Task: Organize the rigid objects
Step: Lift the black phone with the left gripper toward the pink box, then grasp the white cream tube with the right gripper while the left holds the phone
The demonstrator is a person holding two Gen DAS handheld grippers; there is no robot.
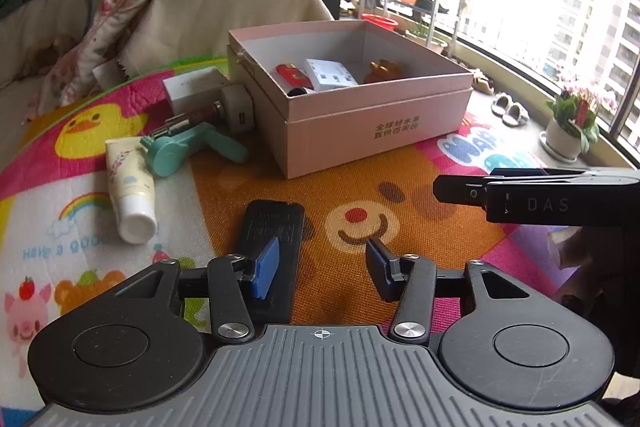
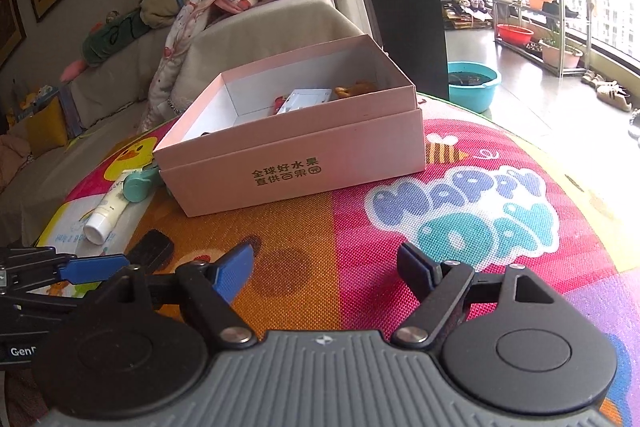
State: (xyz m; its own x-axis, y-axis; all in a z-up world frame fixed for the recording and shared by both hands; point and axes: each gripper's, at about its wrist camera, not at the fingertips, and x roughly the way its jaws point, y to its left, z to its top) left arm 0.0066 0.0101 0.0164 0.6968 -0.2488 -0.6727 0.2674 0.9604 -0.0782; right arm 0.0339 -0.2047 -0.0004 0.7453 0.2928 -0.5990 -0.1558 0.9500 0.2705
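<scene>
Looking through your left wrist camera, you see the left gripper [image 1: 322, 261] low in the frame with its blue-padded jaws spread apart and nothing pressed between them. A flat black case [image 1: 269, 227] lies on the play mat [image 1: 360, 187] at lower centre, partly behind the left pad; whether that pad touches it you cannot tell. Above centre stands the pink box [image 1: 360, 115], open, holding a red item [image 1: 294, 75], a white carton [image 1: 330, 75] and a small brown figure [image 1: 382, 71]. To the left of the box lie a teal tool [image 1: 180, 147] and, just beside it, a cream tube [image 1: 130, 191] with its white cap toward the bottom of the frame. A white adapter [image 1: 236, 111] touches the box's left corner, with a white box [image 1: 192, 87] behind it. Your right gripper [image 1: 540, 199] pokes in from the right edge at mid height; its state is unclear from this side.

Turning to your right wrist camera, the right gripper [image 2: 326, 267] sits at the bottom with both fingers wide apart, empty, over bare mat. The pink box [image 2: 296, 163] fills the centre, the white carton [image 2: 304, 99] showing above its rim. At left, the cream tube [image 2: 108, 207] and teal tool [image 2: 138, 183] rest by the box's corner, the black case [image 2: 154, 247] is lower left, and your left gripper's blue pad [image 2: 96, 269] comes in from the left edge.
</scene>
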